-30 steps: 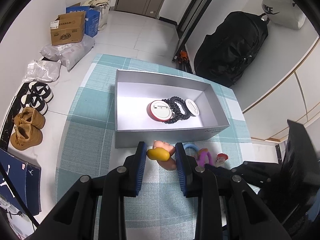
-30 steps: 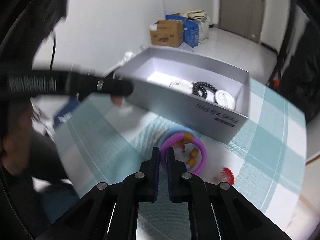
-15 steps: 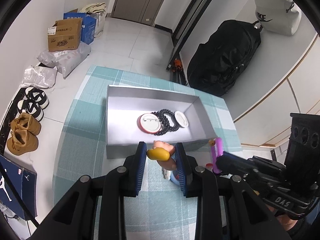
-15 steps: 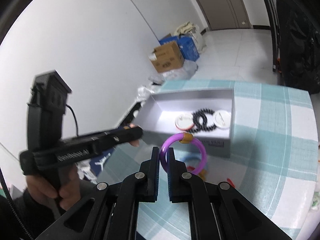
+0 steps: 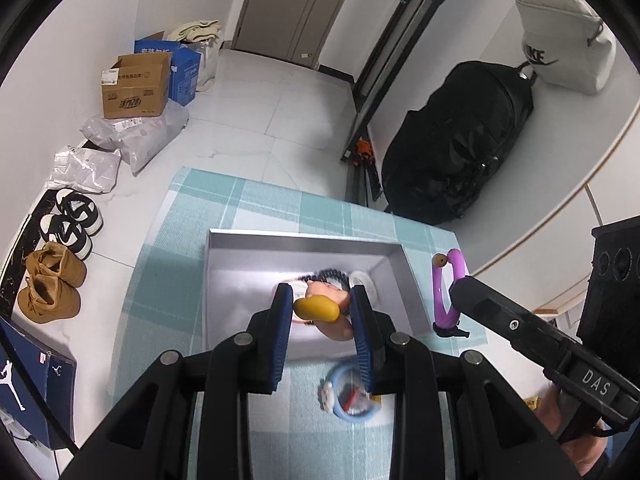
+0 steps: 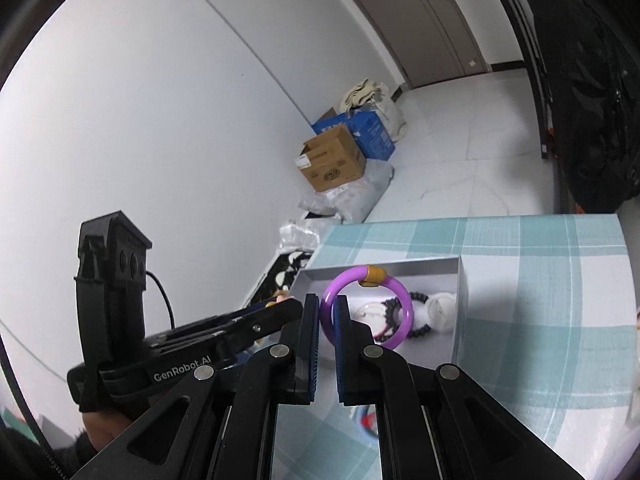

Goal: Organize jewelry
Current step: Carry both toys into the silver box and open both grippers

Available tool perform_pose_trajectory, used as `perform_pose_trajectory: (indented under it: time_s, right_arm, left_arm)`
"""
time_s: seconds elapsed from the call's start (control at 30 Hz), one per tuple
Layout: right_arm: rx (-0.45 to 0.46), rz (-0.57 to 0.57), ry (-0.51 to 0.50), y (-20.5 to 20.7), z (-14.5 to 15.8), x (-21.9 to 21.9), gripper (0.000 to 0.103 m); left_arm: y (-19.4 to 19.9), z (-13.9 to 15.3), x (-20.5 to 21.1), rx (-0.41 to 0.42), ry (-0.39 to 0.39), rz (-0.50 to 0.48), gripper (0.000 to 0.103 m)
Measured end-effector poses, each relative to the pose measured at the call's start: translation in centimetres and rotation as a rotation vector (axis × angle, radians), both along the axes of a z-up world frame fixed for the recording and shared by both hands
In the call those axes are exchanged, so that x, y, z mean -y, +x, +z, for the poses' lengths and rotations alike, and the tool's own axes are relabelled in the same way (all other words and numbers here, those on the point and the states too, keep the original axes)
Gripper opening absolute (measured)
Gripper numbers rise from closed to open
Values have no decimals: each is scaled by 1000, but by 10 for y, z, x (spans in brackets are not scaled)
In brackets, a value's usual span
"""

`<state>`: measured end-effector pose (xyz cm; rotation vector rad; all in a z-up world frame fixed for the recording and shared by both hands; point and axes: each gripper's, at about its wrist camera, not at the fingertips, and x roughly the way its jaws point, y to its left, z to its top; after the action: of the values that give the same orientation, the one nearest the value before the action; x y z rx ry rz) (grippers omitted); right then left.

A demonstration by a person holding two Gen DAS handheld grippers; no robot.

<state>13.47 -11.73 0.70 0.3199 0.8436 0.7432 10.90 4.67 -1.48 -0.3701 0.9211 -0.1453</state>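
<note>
While carrying pieces toward the grey box: left hand-held gripper clamped on a pink-and-yellow charm, right hand-held gripper pinching a purple bangle. Inside already: black bead bracelet, round badges. Left on the desk, near: blue bracelet.

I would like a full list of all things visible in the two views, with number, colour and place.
grey box: one, silver-grey, open, on the tablecloth
tablecloth: one, teal and white check, on the table
black bead bracelet: one, inside the box
round discs: two, white, inside the box
purple ring: one, with tan bead, in the right gripper
small figure: one, yellow and pink, in the left gripper
blue ring: one, light blue, on the cloth before the box
black bag: one, on the floor
cardboard box: one, brown, on the floor
left gripper: shut on the figure
right gripper: shut on the purple ring
</note>
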Motion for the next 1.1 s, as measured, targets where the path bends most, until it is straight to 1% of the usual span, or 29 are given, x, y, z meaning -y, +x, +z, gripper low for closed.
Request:
perform_pose_trajectory:
  time_s: [0.13,0.27,0.43,0.53,0.57,0.67,0.73,0.8,0.9,0.93,1.0,1.03,1.07,1.1]
  right_arm:
    - [-14,-15,19,13,-1,-1,6]
    - [-56,-36,36,28,-8,-5,6]
    - [-92,-33,33,40,-18,-12,6]
    - [-121,-36,38,44,-23,-13,6]
    - [-127,-40,34,45,-26,-12,6]
    - [-133,-47,16,50,-29,-11,6]
    - [-140,-47,-14,50,-32,-13,6]
    - [-156,-40,-37,51,-37,-16,9]
    - [-179,-39,-45,53,-42,-16,9]
    - [-182,-37,-47,53,-43,-17,9]
    - [-169,-40,-46,50,-39,-15,10]
    - [-158,-39,-47,49,-37,-15,10]
    - [-146,-36,-51,48,-34,-14,14]
    - [-137,-38,-61,47,-31,-13,19]
  left_arm:
    - [4,-1,2,-1,24,7,23]
    - [14,-5,0,-19,16,15,23]
    - [27,-12,-2,-46,-2,31,23]
    - [32,-15,2,-53,13,25,24]
    - [34,-16,3,-57,26,23,24]
    - [38,-21,3,-69,24,15,24]
    - [39,-24,5,-78,37,16,24]
    - [42,-27,6,-96,32,-8,24]
    - [43,-26,6,-95,13,-11,24]
    - [43,-26,6,-91,0,-19,24]
    - [45,-27,7,-109,-16,-40,25]
    - [46,-28,8,-126,-21,-48,29]
    - [45,-29,8,-137,-30,-56,38]
    - [44,-29,8,-141,-42,-59,42]
